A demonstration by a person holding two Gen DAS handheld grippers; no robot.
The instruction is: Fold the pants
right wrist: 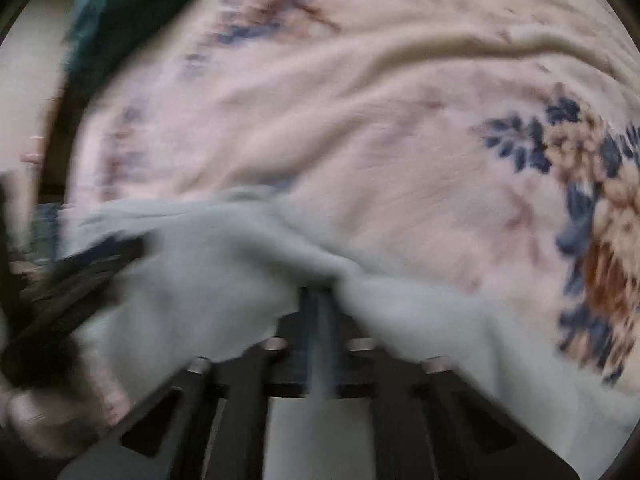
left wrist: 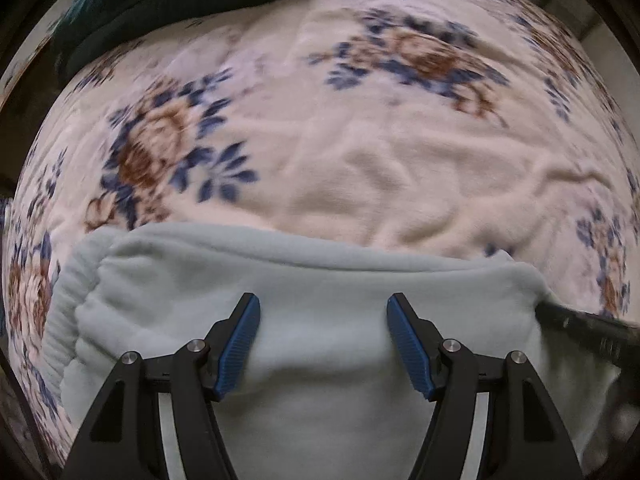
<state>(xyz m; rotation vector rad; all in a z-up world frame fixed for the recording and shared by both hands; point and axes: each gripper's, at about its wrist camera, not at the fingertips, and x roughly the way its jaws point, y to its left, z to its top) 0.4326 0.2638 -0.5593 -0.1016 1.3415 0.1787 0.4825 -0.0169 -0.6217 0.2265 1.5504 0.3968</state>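
Two grippers: you hold one in each hand, both low over a bed.
Left gripper: its black arms reach forward from the bottom of the left wrist view, and the blue fingertips stand wide apart with nothing between them; they hang just above the cloth.
Right gripper: its fingers are pressed together on a bunched ridge of the pants, pointing forward along the bed; the right wrist view is blurred, so the contact is soft in detail.
Pants: pale mint fleece, lying on the blanket nearest you, with the ribbed waistband curling at the left edge and a folded edge running across in front of the left fingertips.
Blanket: cream with blue and brown flowers, wrinkled, spread under and beyond the pants.
Dark teal cloth: heaped at the far left corner of the blanket, well apart from the pants.
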